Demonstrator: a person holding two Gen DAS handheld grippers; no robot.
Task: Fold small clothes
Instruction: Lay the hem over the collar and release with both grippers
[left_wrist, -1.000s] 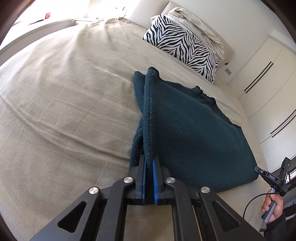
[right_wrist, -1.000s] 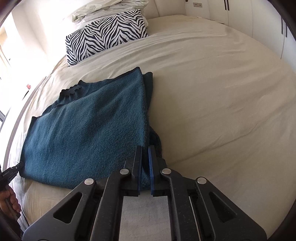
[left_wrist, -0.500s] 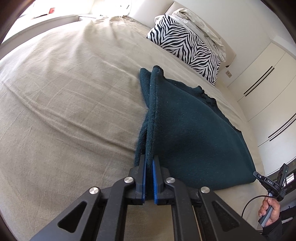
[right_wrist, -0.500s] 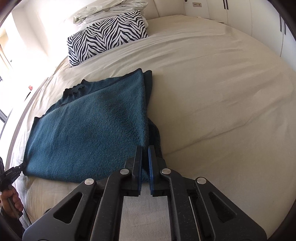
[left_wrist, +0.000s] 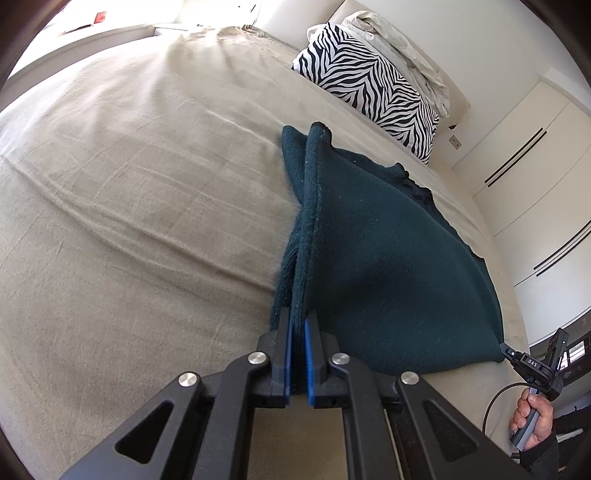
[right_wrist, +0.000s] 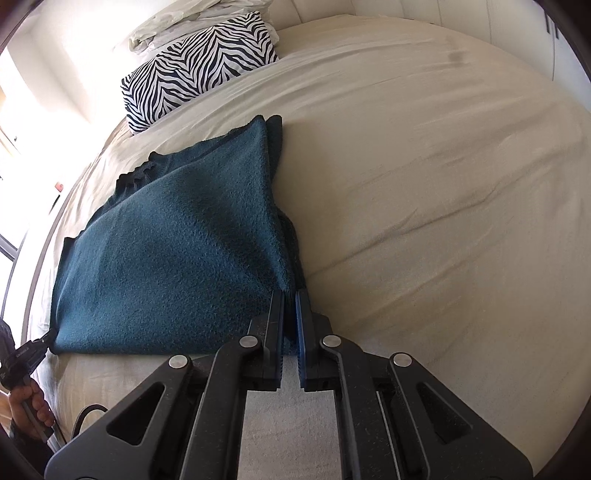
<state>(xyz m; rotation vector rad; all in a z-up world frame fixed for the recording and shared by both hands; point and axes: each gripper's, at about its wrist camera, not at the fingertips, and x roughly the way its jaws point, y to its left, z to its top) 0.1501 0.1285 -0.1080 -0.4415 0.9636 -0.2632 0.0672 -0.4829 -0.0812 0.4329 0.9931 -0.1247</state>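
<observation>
**Both grippers clamped on teal garment's near corners**

Left gripper: jaws pinched narrow on the near edge of the teal fleece garment, doubled fabric between the blue pads. Right gripper: same, pinching the opposite near corner of the garment. Cloth is lifted at both grips, sloping down to the beige bedspread, far end resting flat. Zebra-print pillow well beyond it at the headboard, white bedding piled behind. White wardrobe doors along the wall.
</observation>
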